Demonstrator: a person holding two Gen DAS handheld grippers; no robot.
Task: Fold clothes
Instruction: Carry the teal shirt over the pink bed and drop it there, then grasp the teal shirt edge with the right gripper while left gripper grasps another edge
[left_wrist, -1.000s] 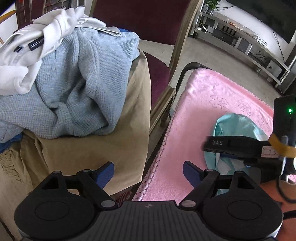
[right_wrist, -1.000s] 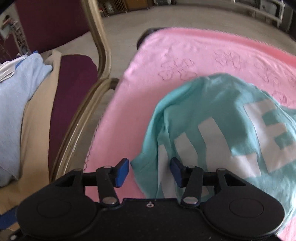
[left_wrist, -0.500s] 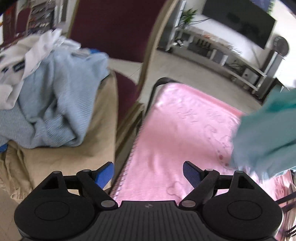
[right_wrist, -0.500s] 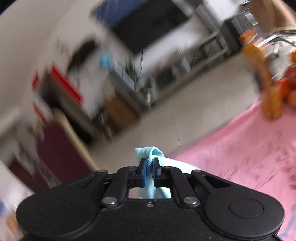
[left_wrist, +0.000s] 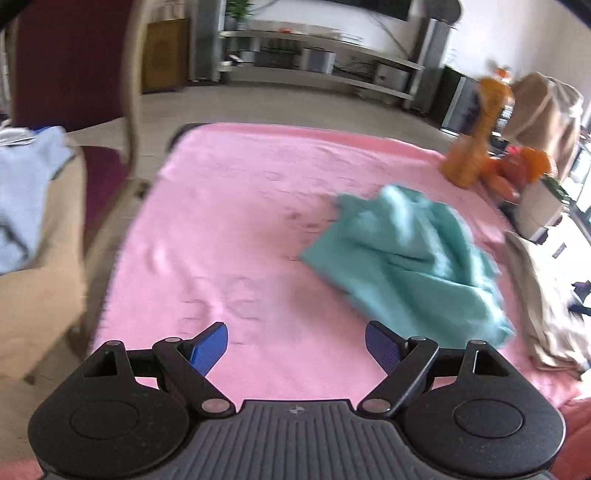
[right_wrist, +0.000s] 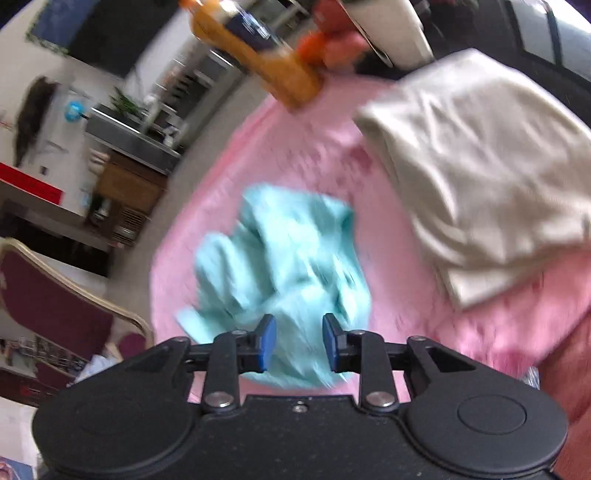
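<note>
Pink blanket (left_wrist: 229, 229), teal shirt (left_wrist: 406, 254) crumpled

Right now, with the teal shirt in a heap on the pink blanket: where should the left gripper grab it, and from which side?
Probably the near lower edge of the teal shirt, coming from above and from the bare pink blanket side. That edge lies flatter and clear of the beige cloth; the middle is bunched folds. The left gripper is open and empty; the right gripper is opening, pads off the cloth.

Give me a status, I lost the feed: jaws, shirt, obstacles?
Left gripper open, empty. Right gripper opening, nothing pinched. Teal shirt crumpled on pink blanket. Beige cloth beside it.
</note>
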